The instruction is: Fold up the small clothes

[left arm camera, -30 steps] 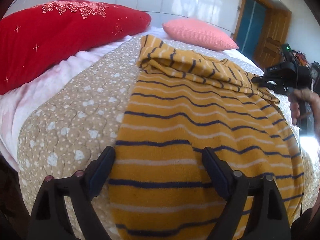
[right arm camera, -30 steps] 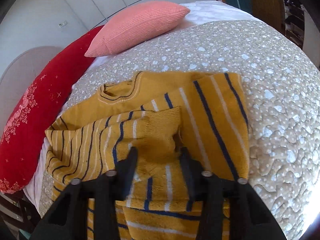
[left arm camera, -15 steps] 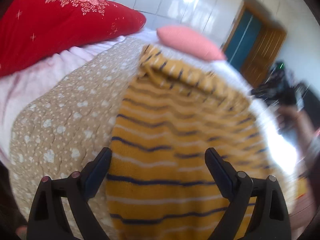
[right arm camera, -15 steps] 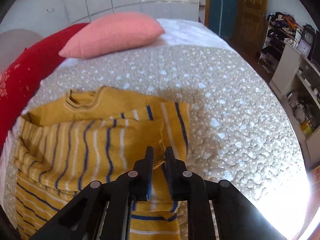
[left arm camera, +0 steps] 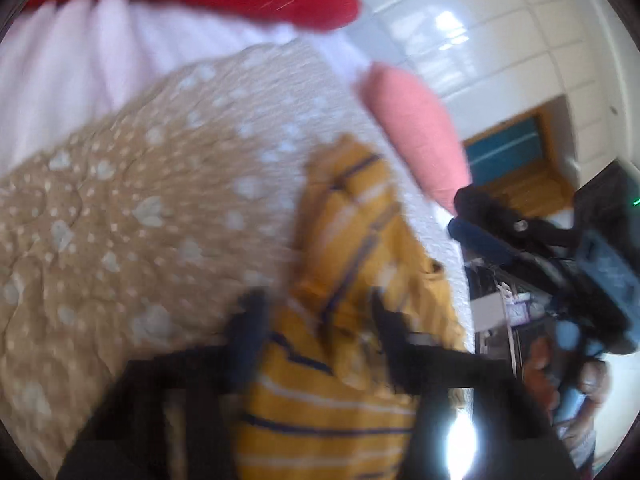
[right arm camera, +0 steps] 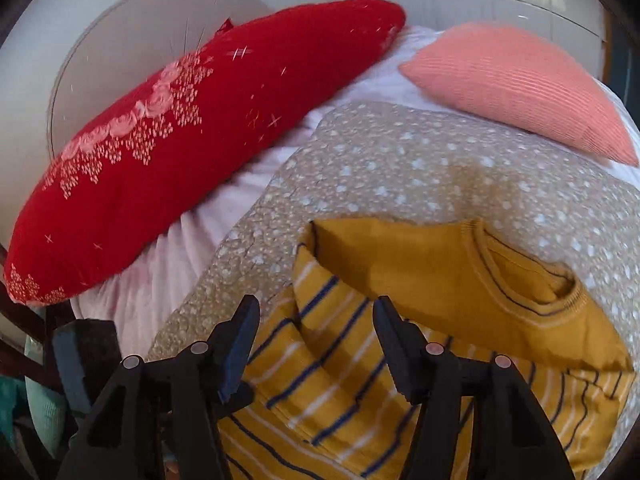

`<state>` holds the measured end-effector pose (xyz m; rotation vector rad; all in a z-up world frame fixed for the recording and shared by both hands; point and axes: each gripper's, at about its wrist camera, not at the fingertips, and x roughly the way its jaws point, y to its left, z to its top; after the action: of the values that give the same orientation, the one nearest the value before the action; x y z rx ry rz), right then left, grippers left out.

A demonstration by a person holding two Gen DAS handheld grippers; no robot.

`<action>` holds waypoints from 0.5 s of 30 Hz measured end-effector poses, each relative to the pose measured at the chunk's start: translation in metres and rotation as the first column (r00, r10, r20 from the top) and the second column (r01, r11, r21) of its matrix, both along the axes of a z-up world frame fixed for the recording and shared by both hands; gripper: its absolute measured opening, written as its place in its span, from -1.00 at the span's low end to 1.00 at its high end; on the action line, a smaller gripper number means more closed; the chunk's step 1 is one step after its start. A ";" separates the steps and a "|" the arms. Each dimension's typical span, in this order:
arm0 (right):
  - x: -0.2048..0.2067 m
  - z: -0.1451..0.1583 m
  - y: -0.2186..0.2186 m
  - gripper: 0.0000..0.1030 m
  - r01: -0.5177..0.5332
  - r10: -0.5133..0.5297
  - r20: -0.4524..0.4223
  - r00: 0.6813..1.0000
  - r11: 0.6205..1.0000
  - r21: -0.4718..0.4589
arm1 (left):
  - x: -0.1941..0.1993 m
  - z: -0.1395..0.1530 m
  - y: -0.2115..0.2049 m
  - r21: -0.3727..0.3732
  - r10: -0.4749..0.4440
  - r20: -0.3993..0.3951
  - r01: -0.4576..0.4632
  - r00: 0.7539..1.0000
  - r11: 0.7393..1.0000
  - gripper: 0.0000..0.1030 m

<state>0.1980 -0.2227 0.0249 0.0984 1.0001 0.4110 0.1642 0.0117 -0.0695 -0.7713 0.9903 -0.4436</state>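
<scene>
Left wrist view, badly blurred: left gripper [left arm camera: 316,320] low over the mustard-yellow knitted sweater with navy and white stripes [left arm camera: 352,264], jaws just drawn closer with a raised ridge of the knit between them; whether pads actually pinch, impossible to tell through the smear. Sweater bunched along the right side of the beige quilted bedspread with pale dots [left arm camera: 120,216]. Right gripper [left arm camera: 516,240] up at the right edge, clear of the cloth. Best to pinch through the folded layers near the edge, then lift low and carry over evenly.

Right wrist view, sharper: right gripper [right arm camera: 316,344], jaws just opened, standing apart above the striped sleeve, nothing clamped. Sweater [right arm camera: 440,288] lying on the bedspread [right arm camera: 400,168], ribbed collar to the right, soft thick knit, limp and likely to sag. Behind, a long red embroidered bolster [right arm camera: 180,140] and a ribbed salmon-pink cushion [right arm camera: 516,84], both plump.
</scene>
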 end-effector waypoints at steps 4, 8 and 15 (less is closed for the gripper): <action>0.022 -0.026 0.036 0.23 -0.087 0.079 -0.056 0.995 0.985 -0.151 | -0.006 -0.006 -0.002 0.031 0.015 0.052 -0.017 0.999 0.999 -0.62; 0.036 -0.046 0.039 -0.88 -0.131 0.104 -0.123 0.987 0.965 -0.229 | -0.013 -0.002 -0.013 0.115 0.020 0.109 -0.033 0.994 0.993 -0.63; 0.074 -0.062 0.039 -0.87 -0.007 -0.010 -0.057 0.998 0.955 -0.297 | -0.018 -0.001 -0.010 0.143 0.019 0.145 -0.040 0.989 0.989 -0.62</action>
<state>0.2722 -0.1835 -0.0372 -0.1614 1.1082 0.2534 0.1459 0.0022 -0.0707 -0.6136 0.8658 -0.3906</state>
